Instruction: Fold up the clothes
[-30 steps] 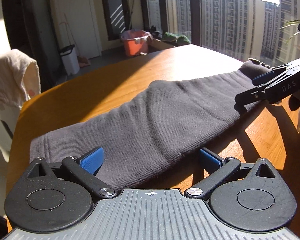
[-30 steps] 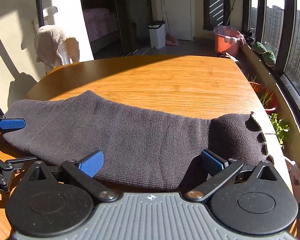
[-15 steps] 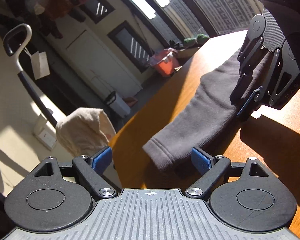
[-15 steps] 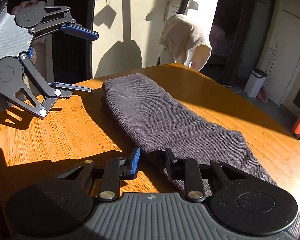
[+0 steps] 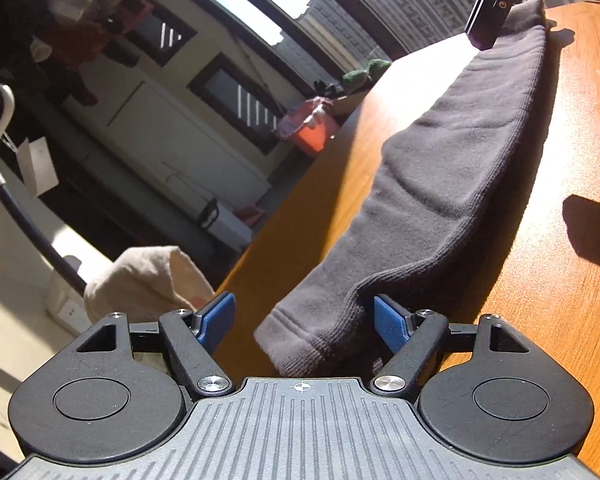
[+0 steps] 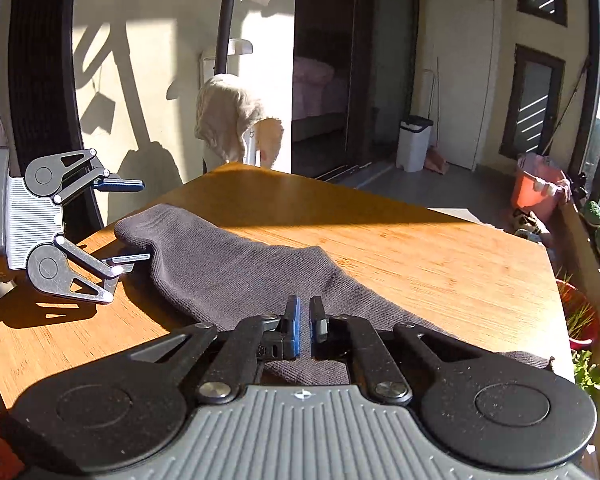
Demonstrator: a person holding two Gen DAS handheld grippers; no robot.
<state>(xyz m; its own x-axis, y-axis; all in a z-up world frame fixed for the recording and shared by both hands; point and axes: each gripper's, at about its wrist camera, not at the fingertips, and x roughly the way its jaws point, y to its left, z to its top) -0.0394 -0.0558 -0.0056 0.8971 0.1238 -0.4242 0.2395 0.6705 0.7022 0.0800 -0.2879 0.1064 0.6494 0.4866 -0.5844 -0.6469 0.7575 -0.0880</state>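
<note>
A dark grey knitted garment (image 5: 460,160) lies folded into a long strip on the wooden table (image 5: 560,320). My left gripper (image 5: 304,320) is open and turned on its side, with the garment's ribbed hem between its blue pads. In the right wrist view the left gripper (image 6: 126,222) stands at the strip's far end, one finger above the cloth and one low at the table. My right gripper (image 6: 305,328) is shut on the near end of the garment (image 6: 228,268). From the left wrist view, the right gripper (image 5: 484,32) holds that end slightly raised.
A cream cloth (image 6: 232,120) hangs over a chair past the table's far edge. On the floor beyond stand a white bin (image 6: 414,142) and an orange bucket (image 6: 536,188). Potted plants (image 6: 580,320) sit by the window beside the table's right edge (image 6: 556,280).
Both grippers have swung from the strip's long side to its two ends. The right gripper went from open to shut on the cloth. The left rolled sideways around the hem.
</note>
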